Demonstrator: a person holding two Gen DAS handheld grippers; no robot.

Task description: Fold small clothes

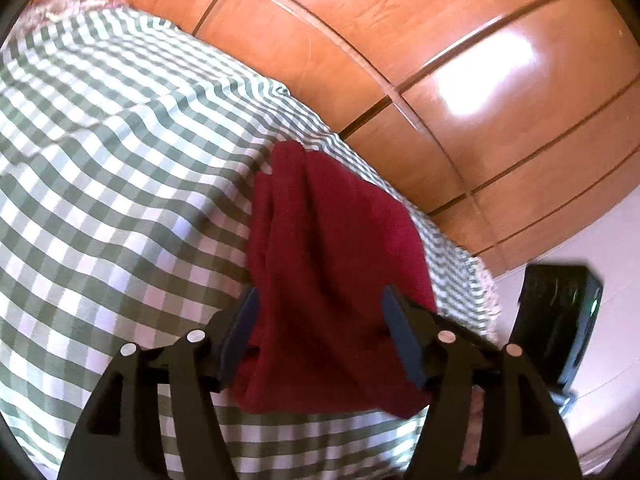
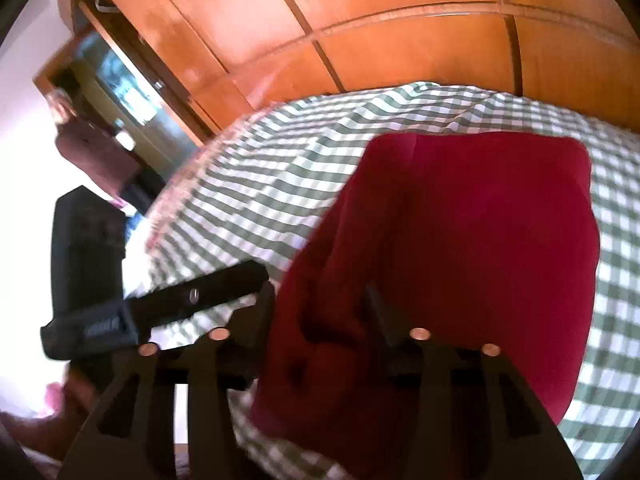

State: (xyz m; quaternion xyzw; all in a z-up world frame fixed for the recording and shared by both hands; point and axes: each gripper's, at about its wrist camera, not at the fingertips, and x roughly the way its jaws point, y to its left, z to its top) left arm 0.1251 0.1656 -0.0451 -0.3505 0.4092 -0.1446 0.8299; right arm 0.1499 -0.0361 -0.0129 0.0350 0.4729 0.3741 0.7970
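A dark red cloth (image 1: 332,264) lies bunched on a green-and-white checked tablecloth (image 1: 120,184). My left gripper (image 1: 320,304) straddles its near end with the jaws wide apart, cloth between the fingers (image 1: 244,320). In the right wrist view the red cloth (image 2: 480,232) spreads wider, with a fold near its near end. My right gripper (image 2: 320,296) also has cloth between its spread fingers (image 2: 380,312); the left finger is partly hidden by fabric. The other gripper's black body (image 2: 160,304) shows at the left.
The checked cloth (image 2: 260,200) covers a table with a fringed edge (image 1: 490,280). Orange wooden cabinet doors (image 1: 440,60) stand behind it. A black device (image 1: 560,312) sits past the table's right edge, also in the right wrist view (image 2: 84,248).
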